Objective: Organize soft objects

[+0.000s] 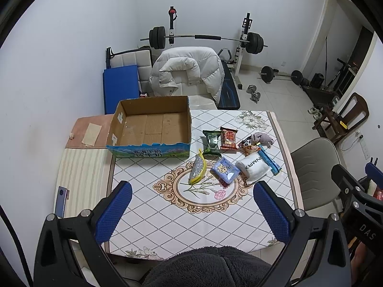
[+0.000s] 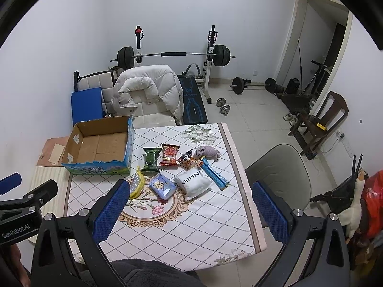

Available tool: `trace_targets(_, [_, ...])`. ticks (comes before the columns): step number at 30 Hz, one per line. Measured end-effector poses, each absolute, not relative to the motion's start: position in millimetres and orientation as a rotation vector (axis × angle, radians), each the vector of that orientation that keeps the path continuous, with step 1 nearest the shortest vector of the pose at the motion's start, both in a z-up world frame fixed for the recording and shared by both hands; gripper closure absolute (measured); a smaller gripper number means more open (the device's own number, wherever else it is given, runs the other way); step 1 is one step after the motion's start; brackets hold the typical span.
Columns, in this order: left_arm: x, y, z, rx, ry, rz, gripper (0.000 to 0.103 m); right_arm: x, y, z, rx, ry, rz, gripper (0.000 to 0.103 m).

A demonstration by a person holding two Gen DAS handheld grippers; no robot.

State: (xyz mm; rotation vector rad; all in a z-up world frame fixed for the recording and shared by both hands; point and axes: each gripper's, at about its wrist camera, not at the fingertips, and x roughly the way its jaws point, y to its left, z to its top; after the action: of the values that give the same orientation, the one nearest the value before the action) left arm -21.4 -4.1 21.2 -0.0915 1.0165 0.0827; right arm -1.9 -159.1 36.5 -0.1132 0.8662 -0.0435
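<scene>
Box (image 1: pixel 153 129): cardboard, sitting empty at 11 o'clock on the surface (image 1: pixel 167 215).
Soft objects: lying clustered at 2 o'clock; white pack (image 1: pixel 252 166) reading "XYMNO".
Left gripper (image 1: pixel 192 211): jaws hanging wide open, holding nothing.
Right gripper (image 2: pixel 190 211): likewise.
Left-gripper casing, seen in the right view: reading "GenRobot.AI".

Even, cool indoor light fills both views, with only faint shadows beside the box (image 1: pixel 153 129) ahead of the left gripper (image 1: pixel 192 212). Fisheye bending curves the walls and darkens the corners to black. Focus is sharp ahead; no glare shows.
</scene>
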Motion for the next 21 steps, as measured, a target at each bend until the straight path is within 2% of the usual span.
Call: trace_targets(21, [-23.6,-3.8,21.4,-0.092,1.016,0.081,0.0,-3.1,-162.0,39.2,-0.104,0.856,-0.034,0.0])
